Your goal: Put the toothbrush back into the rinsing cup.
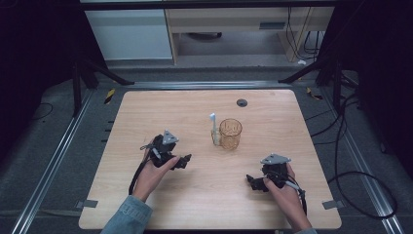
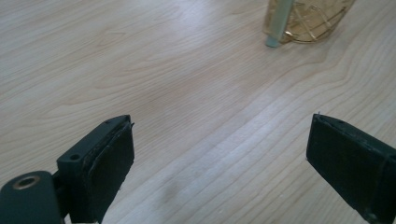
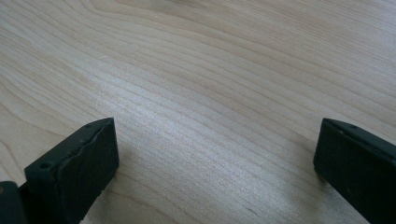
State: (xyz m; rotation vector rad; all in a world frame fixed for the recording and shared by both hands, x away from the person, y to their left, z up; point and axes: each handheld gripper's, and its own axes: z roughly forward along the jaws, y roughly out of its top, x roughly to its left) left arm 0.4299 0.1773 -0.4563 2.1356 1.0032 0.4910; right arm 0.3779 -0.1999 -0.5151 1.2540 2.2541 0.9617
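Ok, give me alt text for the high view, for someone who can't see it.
A person's two hands rest on a wooden table, each holding open black tongs: left tongs, right tongs. Beyond them an amber glass cup stands with a toothbrush upright against its left side.

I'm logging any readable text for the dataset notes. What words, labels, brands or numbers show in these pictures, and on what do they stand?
None can be read.
The amber cup bears a pattern on its wall, too blurred to tell as letters.
The toothbrush leaning at the cup shows no print.
The left gripper, the right gripper and the table carry no visible marking.
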